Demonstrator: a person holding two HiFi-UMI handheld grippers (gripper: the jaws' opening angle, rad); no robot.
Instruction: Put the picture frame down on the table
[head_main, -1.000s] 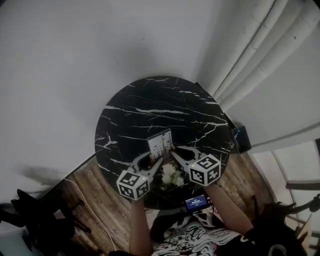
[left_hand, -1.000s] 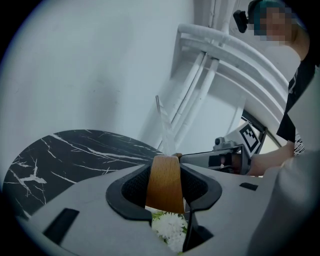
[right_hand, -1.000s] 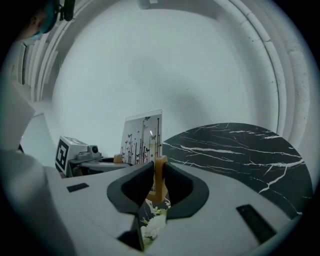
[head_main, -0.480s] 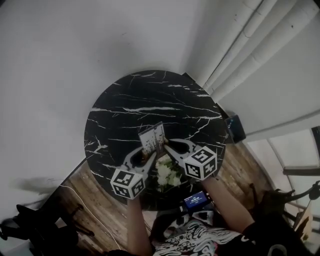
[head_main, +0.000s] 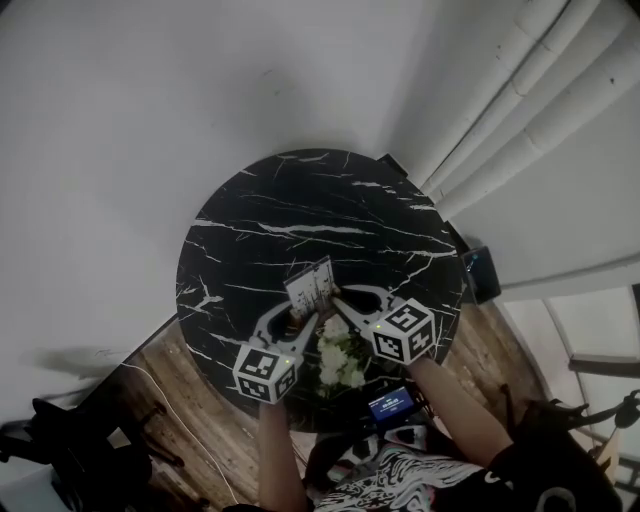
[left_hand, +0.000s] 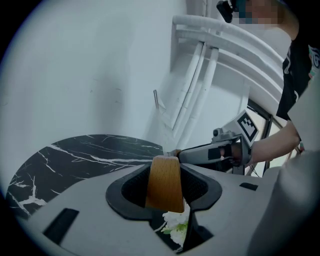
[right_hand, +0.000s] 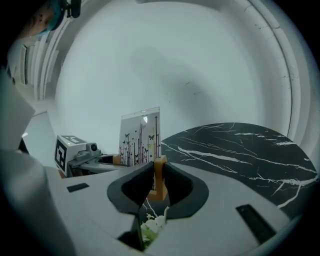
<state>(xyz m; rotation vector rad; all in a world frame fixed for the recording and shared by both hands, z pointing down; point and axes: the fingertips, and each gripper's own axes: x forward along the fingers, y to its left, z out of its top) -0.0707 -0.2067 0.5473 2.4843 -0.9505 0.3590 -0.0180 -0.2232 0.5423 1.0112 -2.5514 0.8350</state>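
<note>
Both tools are clamping the picture frame's (head_main: 311, 285) wooden base: left tool (head_main: 297, 322) on the left end, right tool (head_main: 338, 301) on the right, keeping it upright at the table's (head_main: 300, 200) near side. White flowers (head_main: 340, 360) are sitting just nearer. Lowering unevenly is risking tipping the frame onto them.

We can't tell if the picture frame (head_main: 311, 285) touches the bench (head_main: 300, 210): btm edge hidden behind the jaws.
</note>
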